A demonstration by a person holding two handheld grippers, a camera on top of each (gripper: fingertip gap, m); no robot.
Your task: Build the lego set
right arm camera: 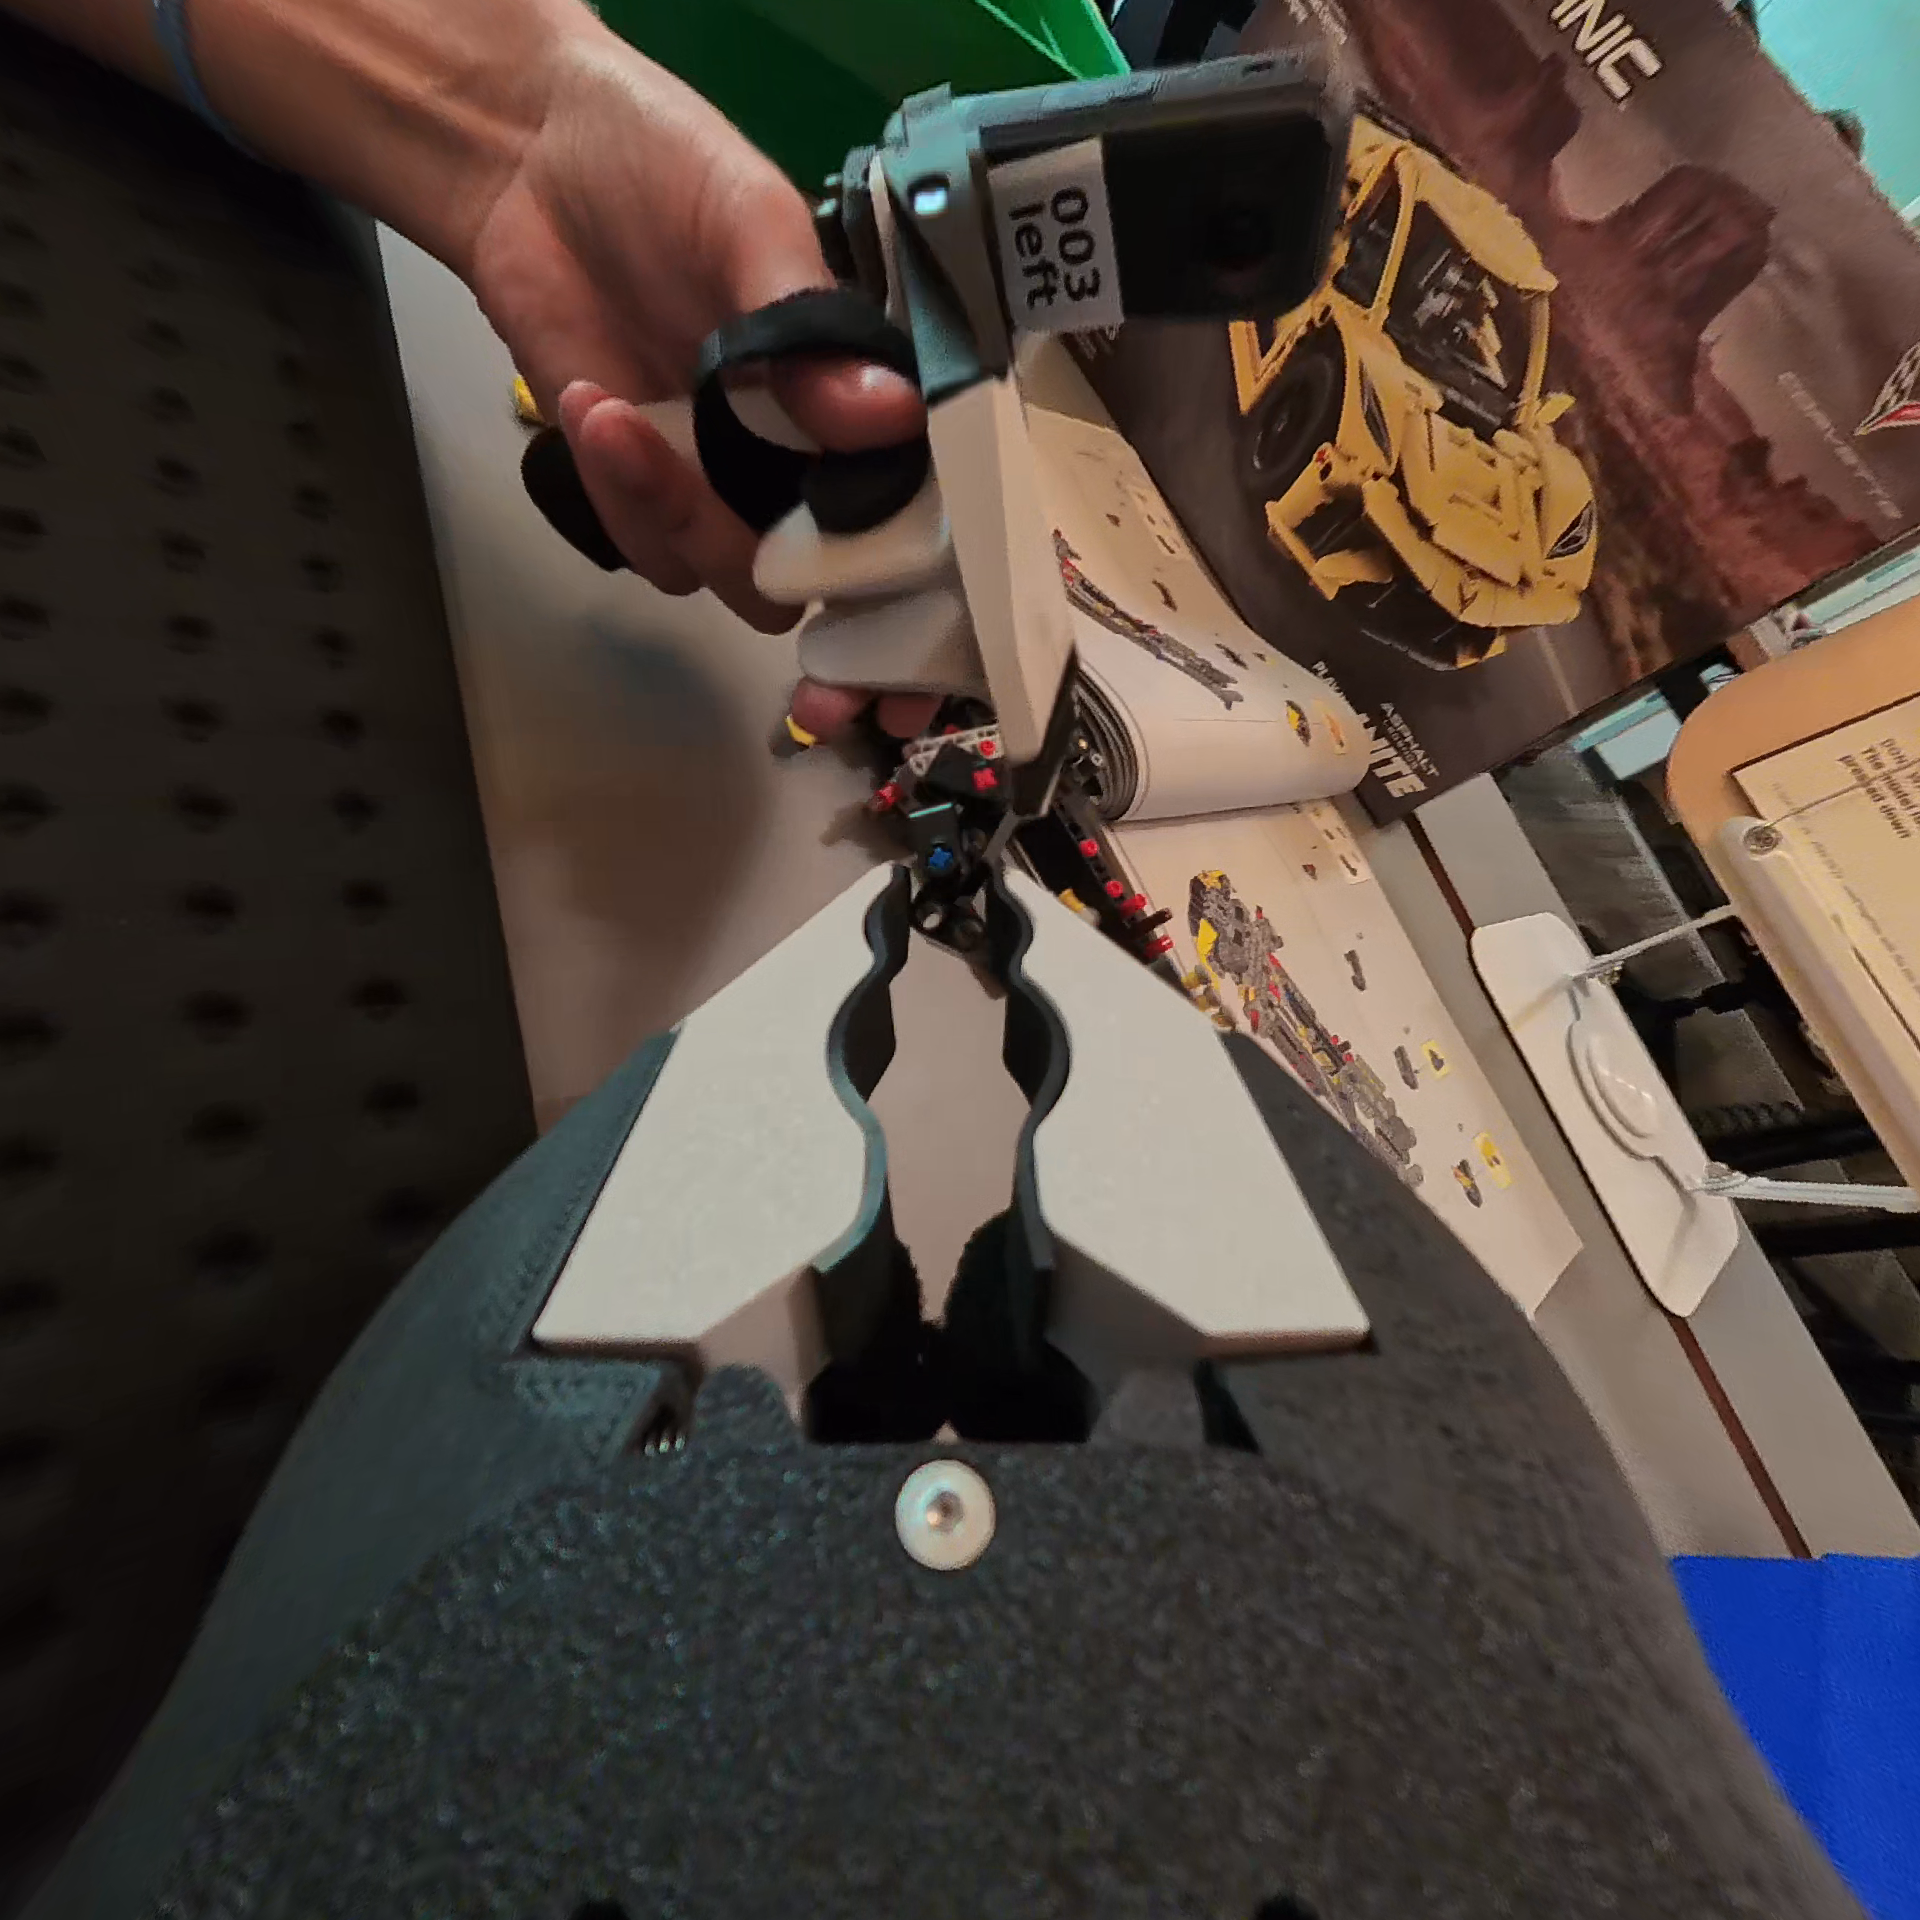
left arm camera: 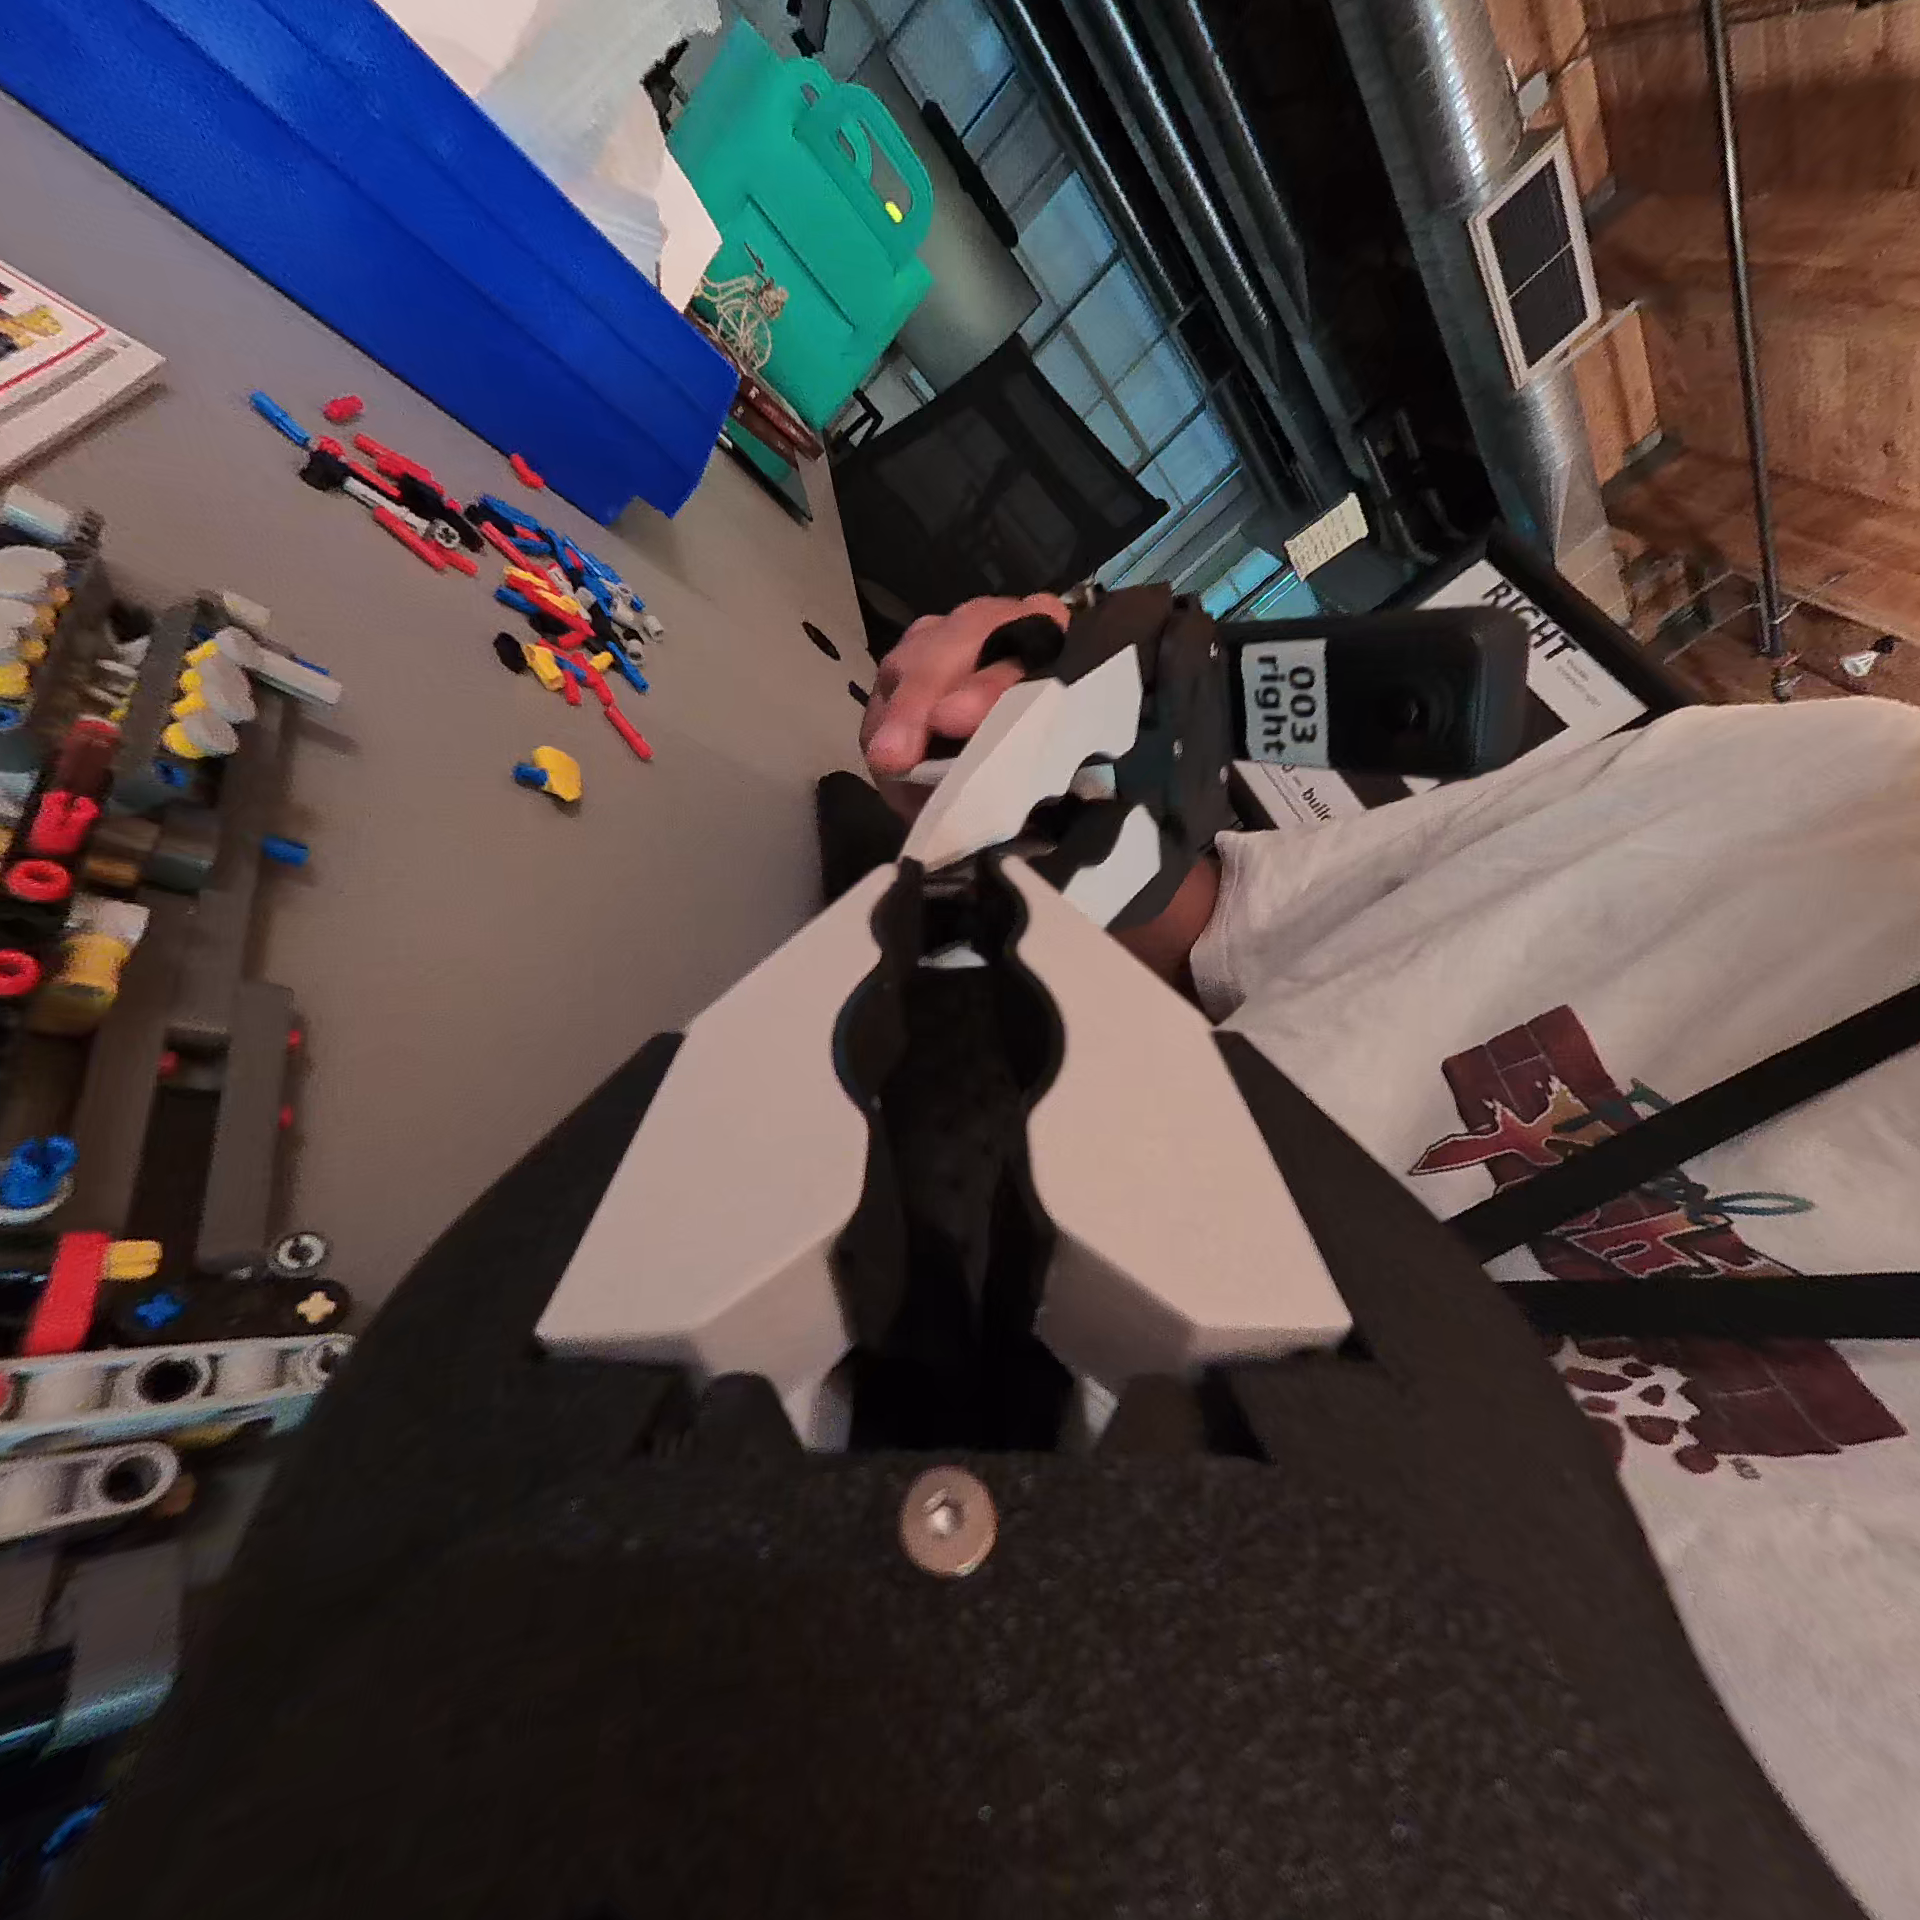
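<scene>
My right gripper (right arm camera: 948,894) pinching the small black lego assembly (right arm camera: 940,831) at its fingertips, my left gripper (left arm camera: 951,883) clamped on the same piece, tips meeting

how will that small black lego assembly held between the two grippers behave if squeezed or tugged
The assembly looks light, being small. Likely fragile: many pinned pieces, and tugging may separate them. The right gripper pinches only its lower end, so it could pivot.

I see printed stickers (left arm camera: 1283,698) on each far camera (right arm camera: 1060,255), which I won't quote. White lettering runs along the box (right arm camera: 1621,436) with the yellow car. The booklet (right arm camera: 1309,966) carries small print, a notice (right arm camera: 1849,779) has typed lines, and a black-and-white sign (left arm camera: 1538,665) has large letters.
</scene>
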